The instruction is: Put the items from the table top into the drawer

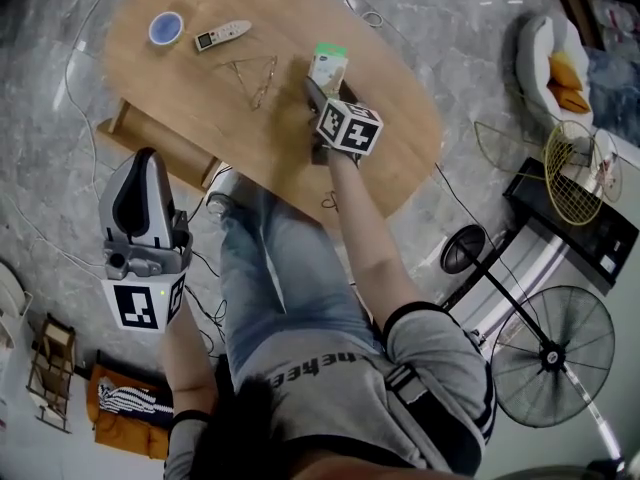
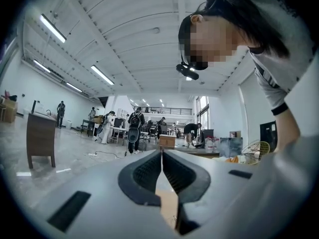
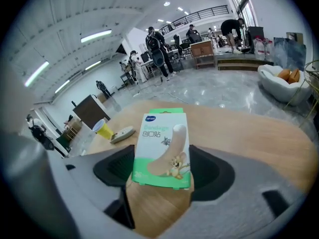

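A green and white bandage box [image 1: 328,66] stands upright over the oval wooden table [image 1: 400,158], with my right gripper [image 1: 320,88] shut on it. In the right gripper view the bandage box [image 3: 162,143] sits between both pads of that gripper [image 3: 163,166]. Whether it touches the tabletop I cannot tell. A white remote [image 1: 222,35], a blue-rimmed cup [image 1: 166,28] and thin wire glasses [image 1: 256,76] lie farther left on the table. The wooden drawer [image 1: 128,120] stands pulled out at the table's left edge. My left gripper [image 1: 148,173] is off the table, shut, pointing up into the room [image 2: 162,156].
The person's legs [image 1: 290,288] are against the table's near edge. Two floor fans [image 1: 552,353], a black rack [image 1: 585,228] and a wire basket [image 1: 572,173] stand to the right. Cables trail on the marble floor. A wooden stand [image 1: 52,368] is at lower left.
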`<state>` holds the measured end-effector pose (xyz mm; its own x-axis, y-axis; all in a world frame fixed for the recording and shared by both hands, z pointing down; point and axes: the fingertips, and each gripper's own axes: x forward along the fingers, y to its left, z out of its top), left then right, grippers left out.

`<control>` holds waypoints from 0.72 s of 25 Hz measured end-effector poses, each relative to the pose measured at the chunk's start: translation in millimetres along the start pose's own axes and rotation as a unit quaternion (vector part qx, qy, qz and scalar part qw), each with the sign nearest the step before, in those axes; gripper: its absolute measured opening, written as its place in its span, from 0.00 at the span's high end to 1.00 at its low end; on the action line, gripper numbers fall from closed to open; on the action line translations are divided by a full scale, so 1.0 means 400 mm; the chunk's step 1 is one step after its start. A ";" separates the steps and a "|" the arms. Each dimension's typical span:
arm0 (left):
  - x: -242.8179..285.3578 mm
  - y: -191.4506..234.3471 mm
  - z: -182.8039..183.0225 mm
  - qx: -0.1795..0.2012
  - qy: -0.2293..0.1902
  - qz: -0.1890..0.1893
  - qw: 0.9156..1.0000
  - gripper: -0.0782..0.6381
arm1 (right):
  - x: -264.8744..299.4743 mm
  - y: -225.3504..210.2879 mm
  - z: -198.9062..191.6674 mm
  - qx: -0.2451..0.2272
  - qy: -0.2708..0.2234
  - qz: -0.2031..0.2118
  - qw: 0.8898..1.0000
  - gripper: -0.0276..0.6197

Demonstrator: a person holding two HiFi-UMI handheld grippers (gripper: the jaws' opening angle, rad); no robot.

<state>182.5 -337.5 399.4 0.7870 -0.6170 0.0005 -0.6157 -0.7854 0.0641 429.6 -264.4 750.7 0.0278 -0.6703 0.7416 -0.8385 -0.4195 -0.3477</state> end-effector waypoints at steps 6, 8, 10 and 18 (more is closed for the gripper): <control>-0.059 0.012 0.030 0.006 -0.012 0.004 1.000 0.87 | -0.065 0.134 0.036 0.003 -0.050 0.072 0.996 0.43; -0.086 0.026 0.038 0.005 -0.017 0.010 1.000 0.87 | -0.079 0.187 0.033 -0.002 -0.056 0.094 0.994 0.43; -0.120 0.041 0.047 0.006 -0.021 0.016 1.000 0.87 | -0.091 0.241 0.024 -0.006 -0.060 0.114 0.992 0.43; -0.275 0.121 0.064 0.014 -0.024 0.058 0.998 0.87 | -0.105 0.442 -0.058 -0.029 -0.050 0.172 0.983 0.43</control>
<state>65.2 -309.0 376.9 0.7086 -0.7043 -0.0420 -0.7033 -0.7099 0.0386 267.7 -296.2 671.5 -0.2130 -0.8242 0.5247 -0.8374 -0.1228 -0.5327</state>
